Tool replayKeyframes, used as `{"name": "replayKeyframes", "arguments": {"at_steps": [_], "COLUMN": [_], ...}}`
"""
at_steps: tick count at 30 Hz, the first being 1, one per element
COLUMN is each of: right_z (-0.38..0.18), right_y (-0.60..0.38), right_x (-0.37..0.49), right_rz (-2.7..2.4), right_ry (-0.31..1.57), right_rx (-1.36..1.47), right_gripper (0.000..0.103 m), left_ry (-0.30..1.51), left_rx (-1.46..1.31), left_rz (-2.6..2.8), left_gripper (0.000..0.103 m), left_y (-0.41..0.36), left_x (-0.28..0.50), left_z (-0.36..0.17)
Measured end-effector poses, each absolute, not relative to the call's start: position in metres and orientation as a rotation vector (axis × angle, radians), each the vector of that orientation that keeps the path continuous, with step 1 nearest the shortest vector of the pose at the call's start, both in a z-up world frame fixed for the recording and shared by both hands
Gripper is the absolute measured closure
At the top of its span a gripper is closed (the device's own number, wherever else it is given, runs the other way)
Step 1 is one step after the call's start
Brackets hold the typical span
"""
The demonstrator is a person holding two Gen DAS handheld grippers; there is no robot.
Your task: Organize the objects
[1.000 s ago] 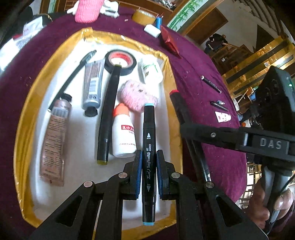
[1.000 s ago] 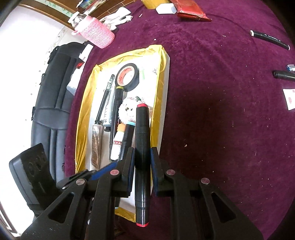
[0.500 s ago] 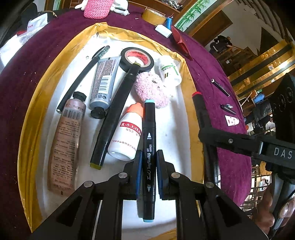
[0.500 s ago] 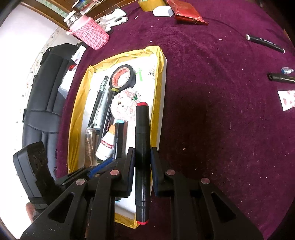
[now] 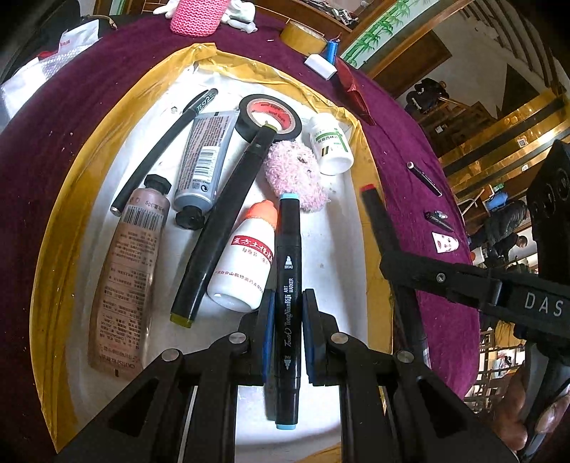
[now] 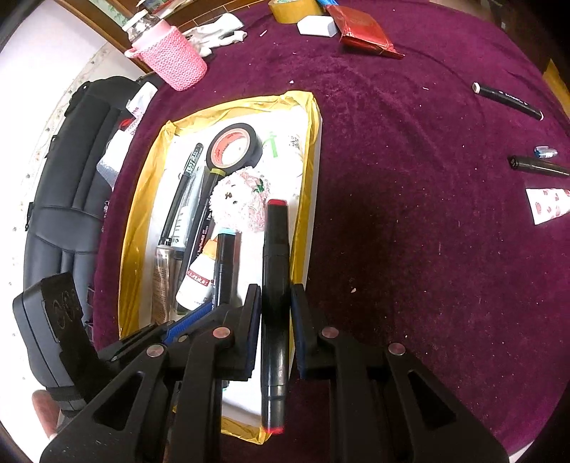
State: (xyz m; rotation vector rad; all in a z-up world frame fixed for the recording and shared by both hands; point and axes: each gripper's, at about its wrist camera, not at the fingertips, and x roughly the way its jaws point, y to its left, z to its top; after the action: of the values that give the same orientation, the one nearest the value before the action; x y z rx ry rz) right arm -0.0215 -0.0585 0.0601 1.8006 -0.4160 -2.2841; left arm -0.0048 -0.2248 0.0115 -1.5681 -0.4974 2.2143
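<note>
A white tray with a gold rim (image 5: 53, 228) (image 6: 135, 220) lies on the purple cloth. My left gripper (image 5: 287, 313) is shut on a black marker with blue caps (image 5: 288, 285) (image 6: 225, 263), held low over the tray's white floor beside a small white bottle with an orange cap (image 5: 245, 270). My right gripper (image 6: 275, 310) is shut on a black marker with red caps (image 6: 273, 285) (image 5: 377, 217), which hangs over the tray's right rim. In the tray lie a black tape roll (image 5: 270, 117), a pink fluffy ball (image 5: 295, 174), two tubes, a pen, a long black marker (image 5: 224, 228) and a white pill bottle (image 5: 331, 149).
On the cloth to the right lie a black pen (image 6: 507, 100), another dark pen (image 6: 538, 166), a small blue item and a printed card (image 6: 548, 204). At the back stand a pink knitted cup (image 6: 171, 58), a tape roll (image 6: 294, 9), a white eraser and a red packet (image 6: 367, 32). A black bag (image 6: 71, 185) lies to the left.
Both grippers have tilted and come lower over the tray. The blue-capped marker now hangs close to the tray floor, and the red-capped marker has shifted left from the cloth to above the tray's right rim.
</note>
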Motion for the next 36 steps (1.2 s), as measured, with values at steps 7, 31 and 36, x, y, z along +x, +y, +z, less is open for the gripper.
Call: {"name": "replayKeyframes", "arguments": {"at_steps": [7, 31, 36], "right_z": [0.064, 0.068, 0.078], "right_y": [-0.067, -0.071, -0.053], "right_x": [-0.018, -0.02, -0.018], "right_rz": [-2.328, -2.368, -2.447], "right_ry": [-0.324, -0.332, -0.396], "right_rx": [1.807, 1.796, 1.751], "right_gripper": [0.089, 0.078, 0.073], "left_ry": [-0.509, -0.438, -0.355], "left_rx": [-1.56, -1.584, -1.542], "left_rz": [2.216, 2.197, 2.269], "left_gripper": [0.092, 0.045, 0.045], "left_y": [-0.227, -0.212, -0.208], "left_x": [-0.003, -0.008, -0.003], "left_z": [0.011, 0.023, 0.046]}}
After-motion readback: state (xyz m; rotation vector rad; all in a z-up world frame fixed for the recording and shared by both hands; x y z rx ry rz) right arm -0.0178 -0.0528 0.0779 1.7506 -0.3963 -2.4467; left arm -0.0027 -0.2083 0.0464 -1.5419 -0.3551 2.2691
